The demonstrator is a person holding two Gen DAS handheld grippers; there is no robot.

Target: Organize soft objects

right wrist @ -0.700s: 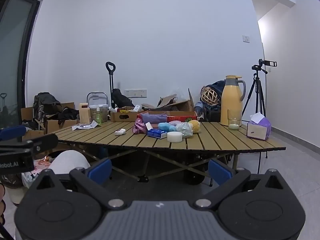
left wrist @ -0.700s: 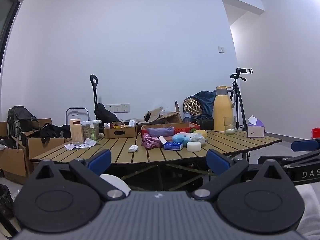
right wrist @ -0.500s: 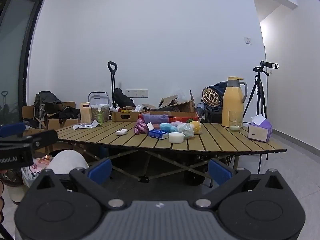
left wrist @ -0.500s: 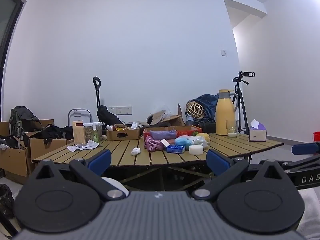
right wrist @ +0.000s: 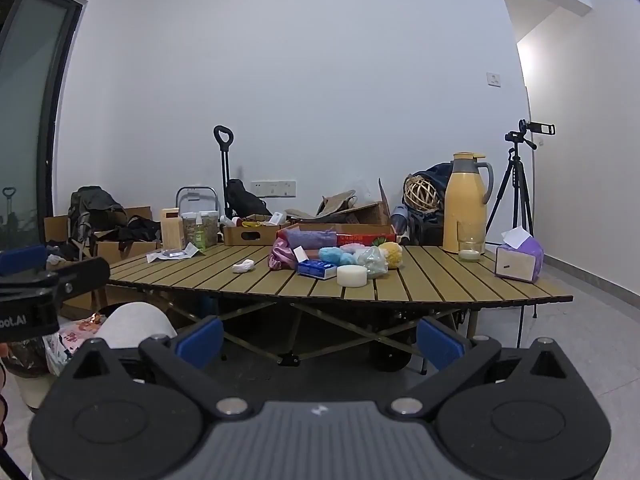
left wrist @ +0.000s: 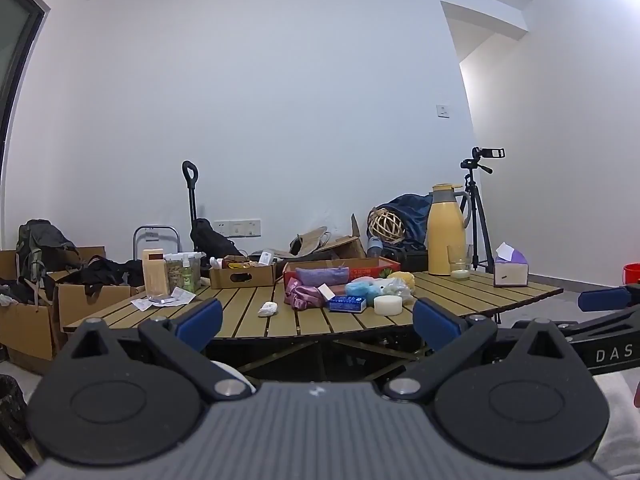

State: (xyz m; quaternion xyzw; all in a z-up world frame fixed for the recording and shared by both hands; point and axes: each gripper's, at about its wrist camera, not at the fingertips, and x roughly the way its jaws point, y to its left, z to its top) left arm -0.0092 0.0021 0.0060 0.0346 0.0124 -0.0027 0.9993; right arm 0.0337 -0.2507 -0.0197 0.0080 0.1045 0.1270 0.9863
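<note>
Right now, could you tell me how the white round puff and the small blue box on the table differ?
The white round puff is a plain, low cylinder; the small blue box is flat, rectangular and printed. The puff sits nearer the table's front edge, with the box just behind and to its left. Both rest on the slatted top beside the pile of soft things.

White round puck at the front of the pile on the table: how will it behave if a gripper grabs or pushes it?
The white puck lies flat on its broad face on the slatted table, so it will probably slide, not roll. Its matte, foam-like look suggests it is light and may squash under the pads. Pushed back, it would likely bump the blue box, which looks to be touching it.
</note>
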